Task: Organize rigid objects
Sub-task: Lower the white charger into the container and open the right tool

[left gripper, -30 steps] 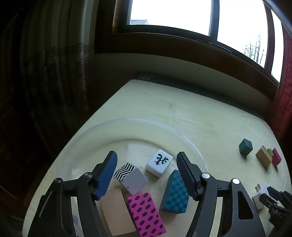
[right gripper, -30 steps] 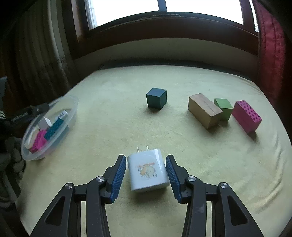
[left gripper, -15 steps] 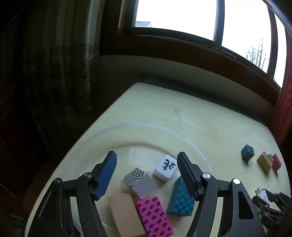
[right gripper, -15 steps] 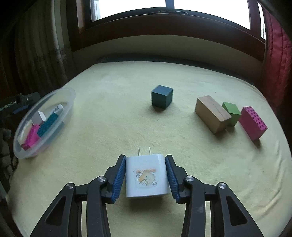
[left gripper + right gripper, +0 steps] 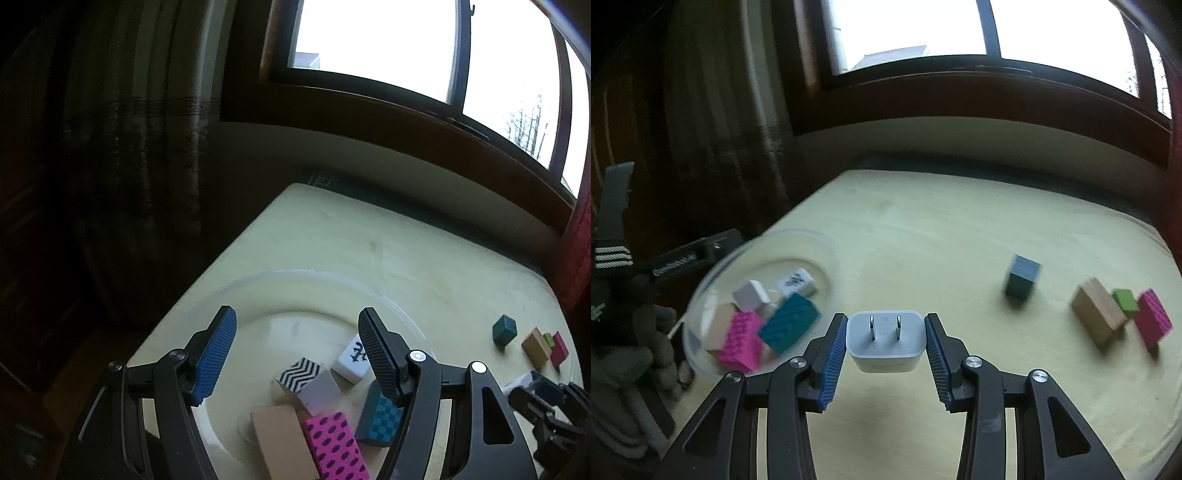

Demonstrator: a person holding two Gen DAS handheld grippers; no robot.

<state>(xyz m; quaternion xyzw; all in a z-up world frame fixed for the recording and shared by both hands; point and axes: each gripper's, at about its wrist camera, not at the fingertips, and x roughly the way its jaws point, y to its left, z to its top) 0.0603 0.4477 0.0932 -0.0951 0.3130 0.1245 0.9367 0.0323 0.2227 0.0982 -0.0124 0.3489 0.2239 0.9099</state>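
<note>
My right gripper [image 5: 886, 318] is shut on a white charger plug [image 5: 886, 341], held above the table with its prongs facing forward. Left of it stands a clear plastic bowl [image 5: 798, 234]. My left gripper [image 5: 295, 321] hovers open over that bowl [image 5: 295, 273]. Inside lie a zigzag block [image 5: 301, 373], a white tile [image 5: 352, 360], a teal checkered block [image 5: 380, 421], a pink dotted block [image 5: 332, 443] and a plain wooden block [image 5: 280, 435]. In the left wrist view the right gripper [image 5: 546, 398] shows at the lower right.
Loose on the yellow-green table are a dark teal cube [image 5: 1023, 282], a wooden block [image 5: 1097, 317], a green cube [image 5: 1124, 299] and a pink dotted block [image 5: 1152, 319]. A gloved hand [image 5: 646, 332] is at the left. The table's left edge drops off beside the bowl.
The right gripper lifted the charger off the table and swung left toward the bowl. The left gripper pulled back slightly above the bowl, still open.
</note>
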